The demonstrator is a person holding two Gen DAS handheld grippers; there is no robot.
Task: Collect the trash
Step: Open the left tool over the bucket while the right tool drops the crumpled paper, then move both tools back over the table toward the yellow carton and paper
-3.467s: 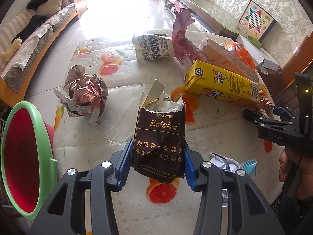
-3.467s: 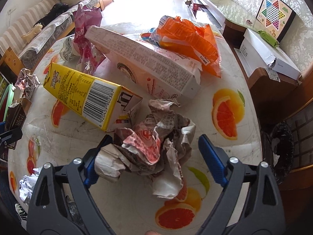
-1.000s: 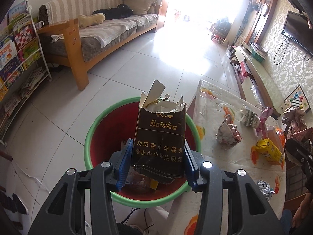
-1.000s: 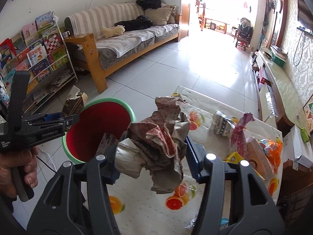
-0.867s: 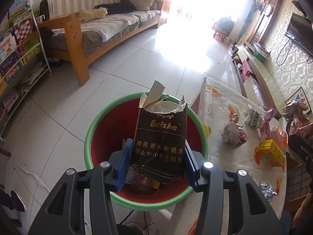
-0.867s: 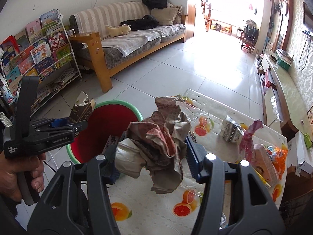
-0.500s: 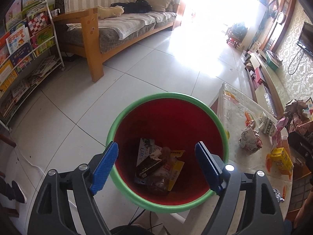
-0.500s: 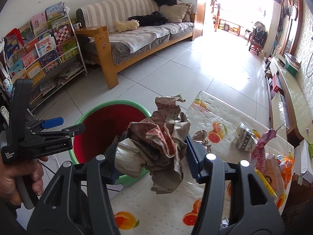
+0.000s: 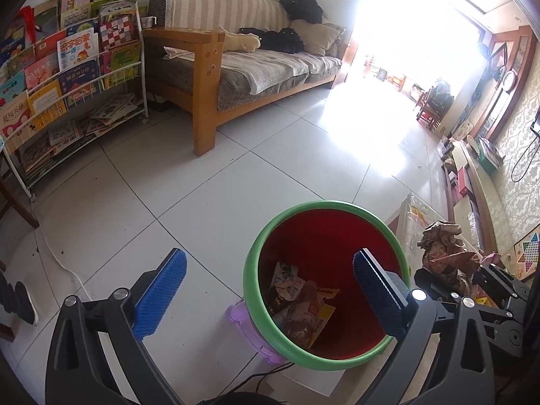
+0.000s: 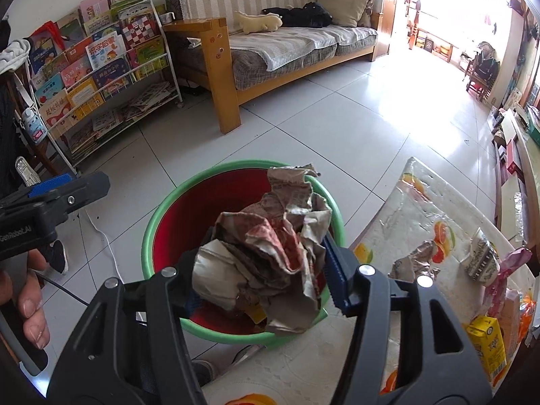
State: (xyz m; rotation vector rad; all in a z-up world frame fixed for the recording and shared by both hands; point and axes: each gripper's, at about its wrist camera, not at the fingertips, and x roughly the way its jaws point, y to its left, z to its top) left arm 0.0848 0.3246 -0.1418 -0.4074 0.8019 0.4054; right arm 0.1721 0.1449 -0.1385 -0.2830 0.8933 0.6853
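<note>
Left tool [image 9: 270, 290] jaws spreading wide, nothing between them; it hangs over the floor at the near-left rim of the green bin [image 9: 251, 270]. Discarded packets [image 9: 300, 307] lie in the bin bottom, just ahead of its right pad. Right tool [image 10: 263, 270] jaws starting to part, crumpled paper wad [image 10: 270, 249] between the pads, directly above the bin [image 10: 152, 229]. Bench [image 10: 405, 222] to its right

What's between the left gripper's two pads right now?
Nothing held: in the left wrist view the left gripper has its jaws opening, with only floor tiles and the green-rimmed bin showing through the gap.
</note>
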